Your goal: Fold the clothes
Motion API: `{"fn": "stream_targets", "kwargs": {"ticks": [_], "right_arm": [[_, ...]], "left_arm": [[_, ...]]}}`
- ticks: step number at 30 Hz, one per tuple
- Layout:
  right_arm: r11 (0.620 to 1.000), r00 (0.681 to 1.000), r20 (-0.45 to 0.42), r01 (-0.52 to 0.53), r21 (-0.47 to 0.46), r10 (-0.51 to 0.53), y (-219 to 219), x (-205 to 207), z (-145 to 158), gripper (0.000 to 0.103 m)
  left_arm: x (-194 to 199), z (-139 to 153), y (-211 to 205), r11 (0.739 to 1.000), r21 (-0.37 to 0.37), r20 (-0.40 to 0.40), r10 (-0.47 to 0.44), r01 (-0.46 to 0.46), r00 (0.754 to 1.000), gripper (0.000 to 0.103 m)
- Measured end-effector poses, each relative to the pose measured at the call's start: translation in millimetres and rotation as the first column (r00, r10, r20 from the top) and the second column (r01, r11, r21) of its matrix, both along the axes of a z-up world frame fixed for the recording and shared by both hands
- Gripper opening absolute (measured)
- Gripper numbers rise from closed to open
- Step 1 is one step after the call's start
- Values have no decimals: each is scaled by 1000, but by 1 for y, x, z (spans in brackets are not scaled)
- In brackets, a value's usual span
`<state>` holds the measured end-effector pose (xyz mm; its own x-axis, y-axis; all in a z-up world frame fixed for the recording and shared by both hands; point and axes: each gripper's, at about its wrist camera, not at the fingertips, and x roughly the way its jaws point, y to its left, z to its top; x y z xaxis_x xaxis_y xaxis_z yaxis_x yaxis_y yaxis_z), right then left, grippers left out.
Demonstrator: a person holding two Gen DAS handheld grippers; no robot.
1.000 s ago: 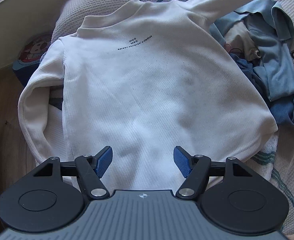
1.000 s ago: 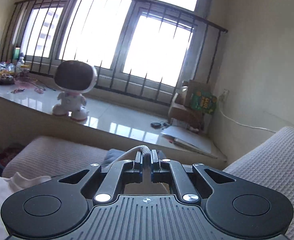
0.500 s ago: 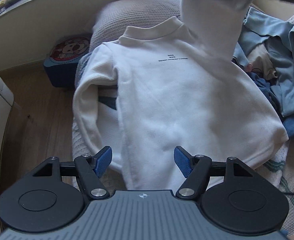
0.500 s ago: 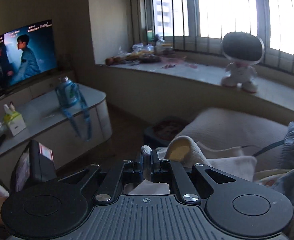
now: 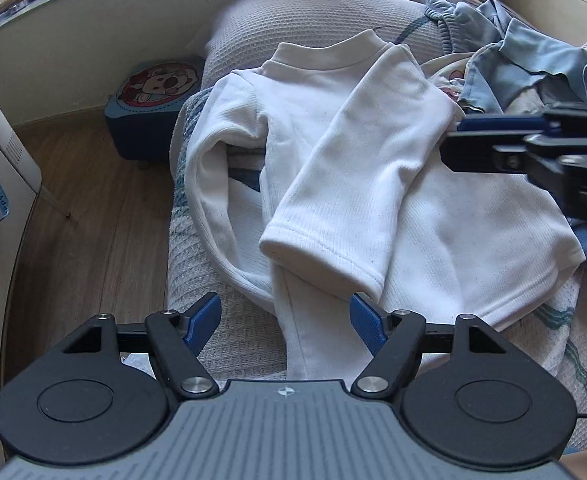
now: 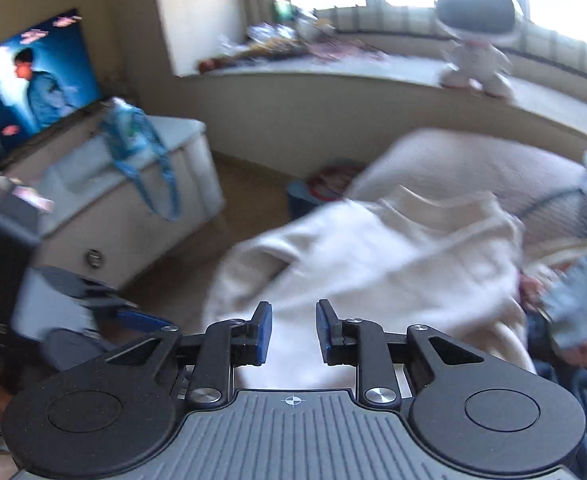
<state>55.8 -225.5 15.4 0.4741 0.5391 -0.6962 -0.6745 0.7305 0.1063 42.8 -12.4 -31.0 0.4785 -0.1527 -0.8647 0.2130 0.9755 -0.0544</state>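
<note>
A white long-sleeved top [image 5: 445, 216] lies back up on the grey sofa cover [image 5: 229, 332]. Its right sleeve [image 5: 357, 184] is folded diagonally across the back, cuff toward me. Its left sleeve [image 5: 209, 168] hangs bent over the sofa's left edge. My left gripper [image 5: 285, 318] is open and empty, just in front of the top's hem. My right gripper [image 6: 290, 330] is open and empty above the top [image 6: 373, 264]; it also shows in the left wrist view [image 5: 493, 148] at the right, beside the sleeve's shoulder.
A pile of blue clothes [image 5: 533, 76] lies right of the top. A blue stool with a cartoon dog [image 5: 153, 92] stands on the wooden floor [image 5: 85, 216] to the left. A white cabinet [image 6: 133, 200], a TV [image 6: 33, 80] and a windowsill toy robot [image 6: 477, 40] are beyond.
My right gripper has laid the raised sleeve across the top's back, opened and let go of it. My left gripper has stayed open.
</note>
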Motion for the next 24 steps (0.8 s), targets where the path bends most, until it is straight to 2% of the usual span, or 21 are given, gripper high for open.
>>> {"fn": "stream_targets", "kwargs": {"ticks": [6,11,18,22,24], "right_arm": [[969,992,55,122,-217,-113,-24,35,-34,25],[929,981,109,187,-319,-160,-47,67,-49,28],[915,976,132,209,-346,-173,-63,88,-50,32],[914,977,130,204,-352,-168,-65,91,-53,43],[914,979,122,197,-355,-163,-65,91,-55,43]], "left_arm": [[1,-6,-3,1000,-11,-17,2,-2,1000,70],[3,-7,-4,1000,-9,-21,1,-1,1000,71],[11,-8,0,999,-24,-33,26,-27,999,72],[14,-5,-4,1000,-25,-26,10,-11,1000,76],[15,-4,-6,1000,-24,-26,1,-2,1000,77]]}}
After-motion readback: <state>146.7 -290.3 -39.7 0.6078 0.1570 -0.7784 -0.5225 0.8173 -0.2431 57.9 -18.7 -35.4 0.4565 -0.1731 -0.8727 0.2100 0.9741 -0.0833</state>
